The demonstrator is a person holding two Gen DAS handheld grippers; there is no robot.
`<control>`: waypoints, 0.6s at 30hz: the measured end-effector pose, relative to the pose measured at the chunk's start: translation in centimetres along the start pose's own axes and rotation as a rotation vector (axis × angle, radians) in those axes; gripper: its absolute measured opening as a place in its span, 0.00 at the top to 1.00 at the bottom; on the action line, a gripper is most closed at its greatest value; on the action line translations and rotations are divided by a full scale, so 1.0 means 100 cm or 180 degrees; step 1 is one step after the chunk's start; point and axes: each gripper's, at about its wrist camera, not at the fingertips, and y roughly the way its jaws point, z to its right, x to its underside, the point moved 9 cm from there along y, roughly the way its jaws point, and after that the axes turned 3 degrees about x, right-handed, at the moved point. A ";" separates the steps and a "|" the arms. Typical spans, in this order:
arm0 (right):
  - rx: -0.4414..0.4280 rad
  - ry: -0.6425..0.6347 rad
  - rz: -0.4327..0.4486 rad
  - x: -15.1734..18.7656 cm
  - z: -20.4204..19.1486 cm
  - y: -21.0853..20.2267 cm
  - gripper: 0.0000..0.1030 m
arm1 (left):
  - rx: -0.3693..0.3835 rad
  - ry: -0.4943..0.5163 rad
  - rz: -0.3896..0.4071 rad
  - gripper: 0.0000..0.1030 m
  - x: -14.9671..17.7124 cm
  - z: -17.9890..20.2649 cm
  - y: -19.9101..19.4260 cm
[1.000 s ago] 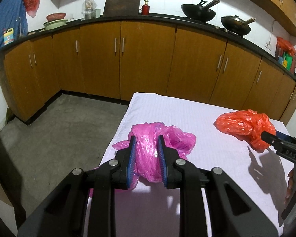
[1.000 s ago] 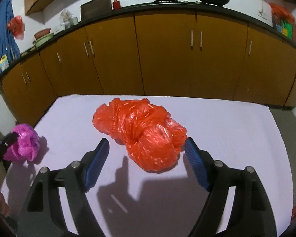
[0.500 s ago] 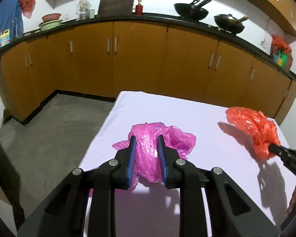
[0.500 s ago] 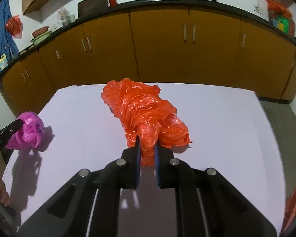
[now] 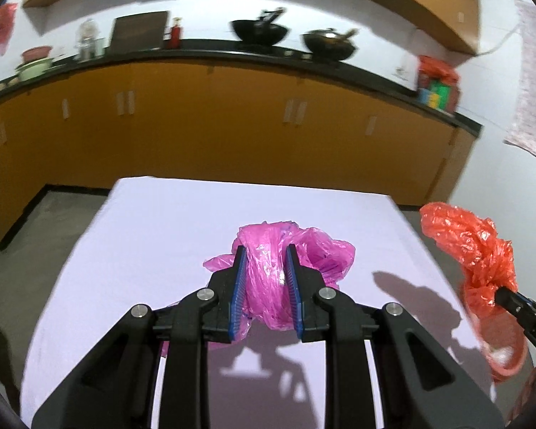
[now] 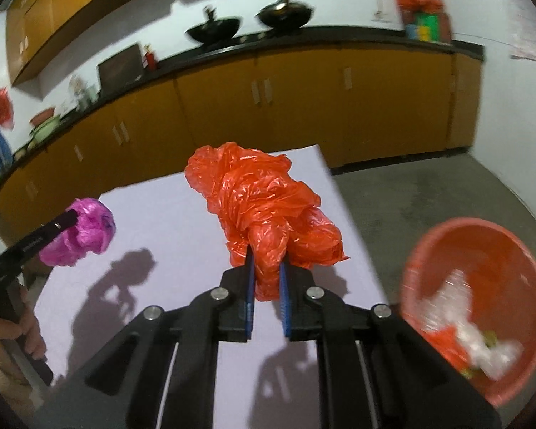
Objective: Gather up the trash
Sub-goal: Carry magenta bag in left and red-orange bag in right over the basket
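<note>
- We find the left gripper point(image 5: 264, 286) clamped on a crumpled pink bag point(image 5: 282, 268), its blue pads pressing the bag's middle. The bag hangs clear above the white table point(image 5: 160, 232), casting a shadow below it. We judge it is pinched at the bulk so the loose plastic cannot slip out in transit.
- The pink bag has no clear long axis; it bunches into a rough ball that spills forward and to the right of the jaws.
- The right gripper point(image 6: 266, 286) is clenched on one end of an orange bag point(image 6: 261, 207). We judge that a grip on the gathered end lets the rest follow as one piece.
- The orange bag runs lengthwise away from the jaws, forward and slightly to the left, its free end over the table's far right corner.
- At the far right, a red bin point(image 6: 421, 250) stands on the floor just beside the table and already holds scraps. We judge both bags are bound for it.
</note>
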 end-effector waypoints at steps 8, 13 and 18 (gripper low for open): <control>0.0448 0.0258 0.0297 0.008 0.075 -0.087 0.88 | 0.0408 0.0314 -0.0001 0.79 0.012 0.102 -0.022; 0.0695 0.0518 0.0387 0.020 0.125 -0.123 0.88 | 0.0638 0.0555 -0.0034 0.79 0.025 0.162 -0.031; 0.0861 0.0697 0.0453 0.030 0.163 -0.146 0.88 | 0.0800 0.0736 -0.0075 0.79 0.032 0.203 -0.034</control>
